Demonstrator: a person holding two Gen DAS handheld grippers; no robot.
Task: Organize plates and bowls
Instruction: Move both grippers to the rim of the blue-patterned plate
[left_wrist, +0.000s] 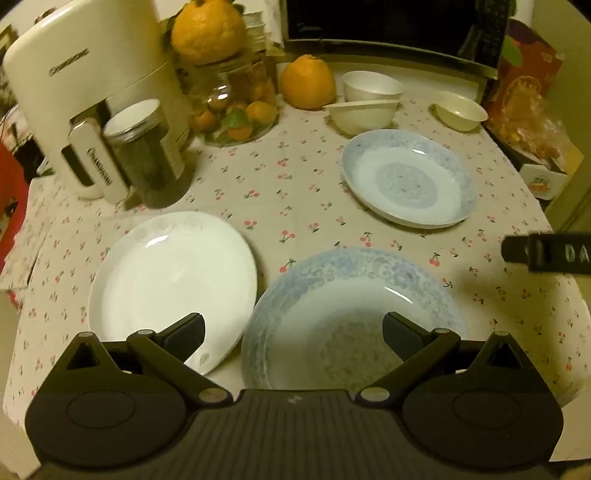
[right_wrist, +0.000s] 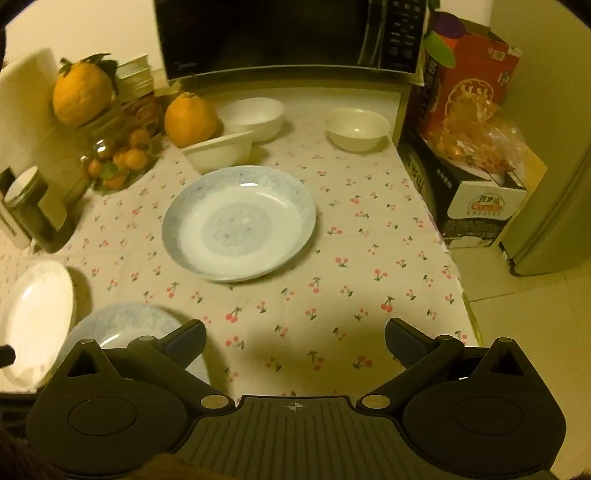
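Three plates lie on the cherry-print tablecloth (left_wrist: 280, 192): a plain white plate (left_wrist: 170, 277) at the near left, a blue-patterned plate (left_wrist: 332, 306) at the near middle, and a second blue-patterned plate (left_wrist: 406, 177) (right_wrist: 240, 221) farther back. Behind them stand three white bowls: a round one (right_wrist: 255, 118), a squarish one (right_wrist: 218, 149) and a smaller one (right_wrist: 356, 129) at the right. My left gripper (left_wrist: 293, 332) hangs open above the near blue plate, holding nothing. My right gripper (right_wrist: 295, 339) is open over bare cloth, with the near blue plate (right_wrist: 122, 325) at its left finger.
A cream kettle (left_wrist: 85, 96), a lidded jar (left_wrist: 147, 155), a glass jar of small fruit (left_wrist: 236, 107) and two large citrus fruits (left_wrist: 306, 83) crowd the back left. A black microwave (right_wrist: 288, 37) stands behind. Cardboard boxes (right_wrist: 469, 122) flank the table's right edge.
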